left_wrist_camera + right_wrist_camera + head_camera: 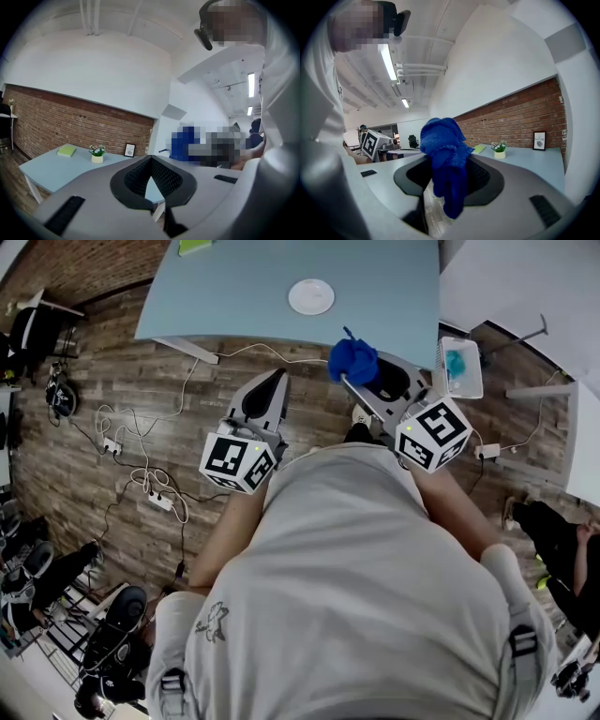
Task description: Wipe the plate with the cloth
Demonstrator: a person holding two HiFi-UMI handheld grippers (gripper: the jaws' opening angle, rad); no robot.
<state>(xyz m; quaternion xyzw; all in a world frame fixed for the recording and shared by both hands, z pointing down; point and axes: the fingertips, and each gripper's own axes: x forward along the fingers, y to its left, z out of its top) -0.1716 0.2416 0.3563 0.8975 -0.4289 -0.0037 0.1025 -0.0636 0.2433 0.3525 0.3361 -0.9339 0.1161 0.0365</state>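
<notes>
The blue cloth (pixel 353 360) looks like soft, nubbly terry. The white plate (pixel 311 296) is smooth and faintly glossy, and the pale blue tabletop (pixel 234 296) is smooth and matt. The floor (pixel 141 381) is grainy wood planks, and the wall (pixel 70 124) is rough brick.

Ahead of me the pale blue table (pixel 234 296) carries a green pad (pixel 66 150), a small pot of flowers (pixel 97 153) and a framed picture (pixel 129 150) along its far edge by the brick wall (pixel 70 122), a white bin (pixel 461 367) sits off its near right corner, and cables (pixel 141 465) trail over the wooden floor (pixel 94 362).
</notes>
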